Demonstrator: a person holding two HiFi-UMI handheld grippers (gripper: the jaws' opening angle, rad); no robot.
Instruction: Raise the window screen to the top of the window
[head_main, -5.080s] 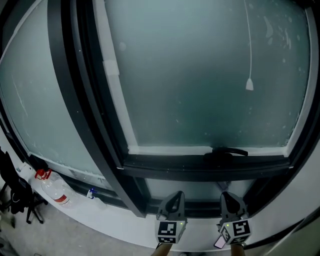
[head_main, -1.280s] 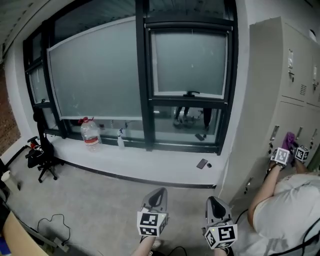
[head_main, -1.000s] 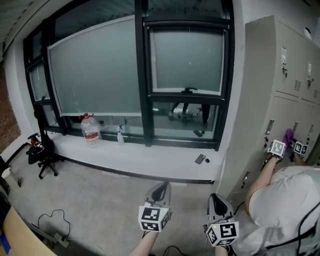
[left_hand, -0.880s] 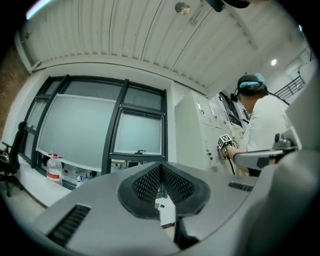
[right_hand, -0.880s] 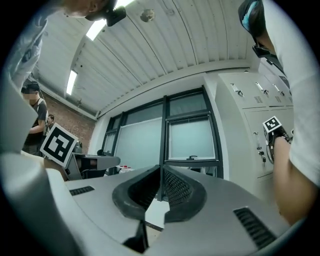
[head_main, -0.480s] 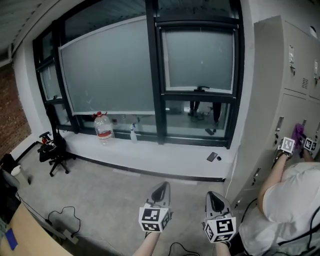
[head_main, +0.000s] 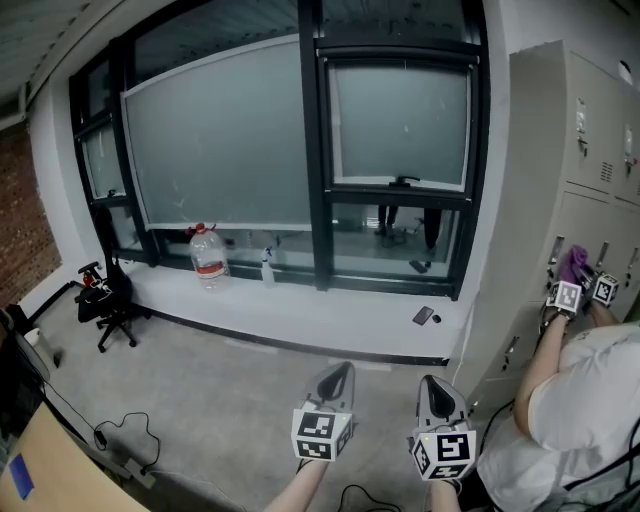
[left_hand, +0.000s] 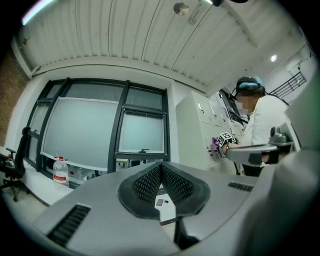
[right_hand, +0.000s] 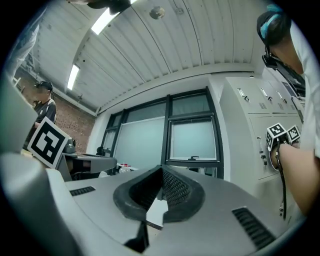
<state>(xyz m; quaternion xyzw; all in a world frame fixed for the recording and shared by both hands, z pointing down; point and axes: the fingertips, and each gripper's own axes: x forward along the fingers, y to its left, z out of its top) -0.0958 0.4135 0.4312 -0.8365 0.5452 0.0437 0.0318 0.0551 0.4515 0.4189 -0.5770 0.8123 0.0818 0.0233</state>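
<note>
Far across the room, the window's right sash holds a frosted window screen (head_main: 400, 120) whose lower rail carries a black handle (head_main: 403, 181). Clear glass (head_main: 395, 235) shows below it. Both grippers hover low in the head view, well back from the window and pointing toward it. My left gripper (head_main: 338, 370) is shut with nothing between its jaws. My right gripper (head_main: 434, 382) is shut and empty too. The left gripper view shows closed pads (left_hand: 150, 182) under the distant screen (left_hand: 142, 132). In the right gripper view the closed pads (right_hand: 172, 189) sit below the same screen (right_hand: 192, 140).
On the white sill (head_main: 330, 320) stand a water bottle (head_main: 208, 255), a spray bottle (head_main: 267, 265) and a phone (head_main: 423, 316). Grey lockers (head_main: 570, 180) fill the right, where another person (head_main: 580, 400) works with grippers. An office chair (head_main: 105, 300) and a floor cable (head_main: 125, 435) lie left.
Five seconds ago the grippers were right at the sash; now they are far back in the room. Over the last second both drifted slightly right, still shut.
</note>
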